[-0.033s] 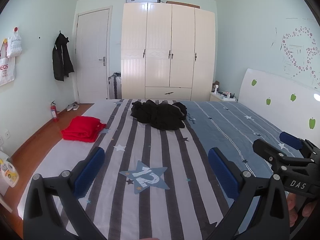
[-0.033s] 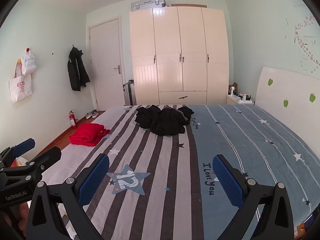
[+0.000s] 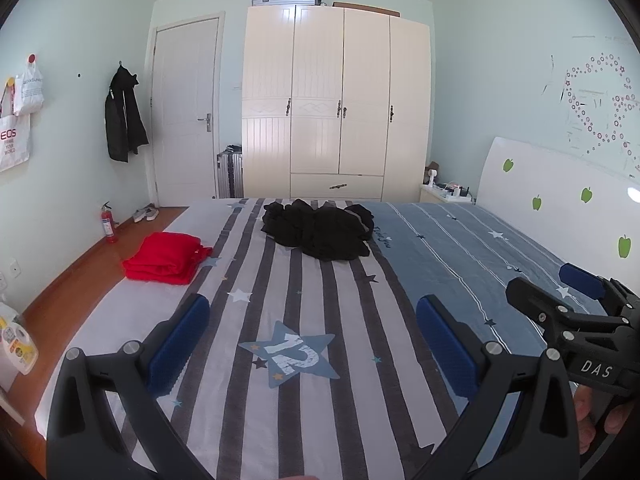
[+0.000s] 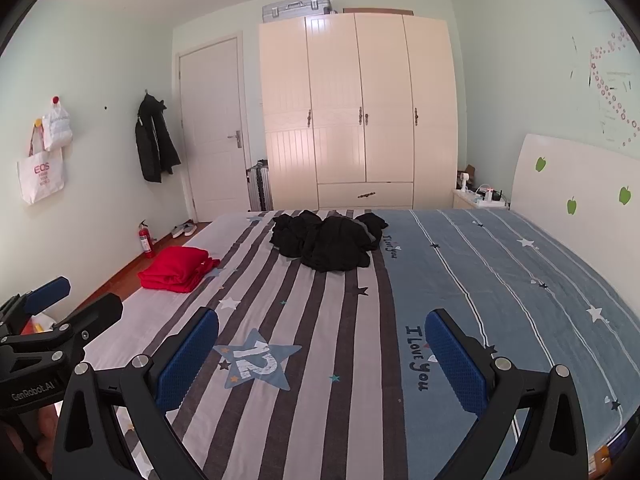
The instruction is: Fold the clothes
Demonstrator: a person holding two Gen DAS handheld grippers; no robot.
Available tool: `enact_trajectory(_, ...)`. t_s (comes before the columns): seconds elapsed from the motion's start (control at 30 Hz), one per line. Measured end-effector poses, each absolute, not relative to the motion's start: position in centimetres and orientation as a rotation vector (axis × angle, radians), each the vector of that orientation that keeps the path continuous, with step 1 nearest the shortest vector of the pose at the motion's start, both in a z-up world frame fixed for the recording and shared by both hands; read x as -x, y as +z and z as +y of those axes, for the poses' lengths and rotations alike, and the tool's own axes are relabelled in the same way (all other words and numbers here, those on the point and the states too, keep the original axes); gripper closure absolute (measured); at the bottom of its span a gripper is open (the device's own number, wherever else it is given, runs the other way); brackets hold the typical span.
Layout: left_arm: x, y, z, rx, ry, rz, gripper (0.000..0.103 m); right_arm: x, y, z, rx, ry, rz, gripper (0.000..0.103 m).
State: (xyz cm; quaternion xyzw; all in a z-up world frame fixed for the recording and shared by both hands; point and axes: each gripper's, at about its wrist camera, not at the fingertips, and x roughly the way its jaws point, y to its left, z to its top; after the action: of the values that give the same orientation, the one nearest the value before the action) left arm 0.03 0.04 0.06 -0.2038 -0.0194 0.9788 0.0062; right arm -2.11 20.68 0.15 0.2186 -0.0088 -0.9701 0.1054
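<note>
Left wrist: crumpled black clothes (image 3: 318,232), seemingly unfolded.

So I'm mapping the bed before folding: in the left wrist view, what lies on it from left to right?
red folded clothes → star print with the number 12 → black clothes pile → right gripper

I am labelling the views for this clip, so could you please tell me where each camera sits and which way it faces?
Left wrist: on the left tool, facing down the striped bed toward the crumpled black clothes; its open blue-padded fingers show, plus the right tool at right.
Right wrist: on the right tool, facing likewise; its open fingers show, plus the left tool at left.
Shared: folded red garment, cream wardrobe.
</note>
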Motion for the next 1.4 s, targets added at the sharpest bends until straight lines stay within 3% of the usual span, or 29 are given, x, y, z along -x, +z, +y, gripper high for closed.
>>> enact_trajectory(0.23,-0.5,0.4,-0.3,0.618,3.050,-0.118,0.001,2.2,0.2,20.8,-0.625,-2.864,-0.023,0.001)
enact_trajectory(1.4,-0.9,0.7,-0.2,0.595,3.099,-0.076,0.001,2.2,1.0,20.1,-0.620,-2.852,-0.026,0.001)
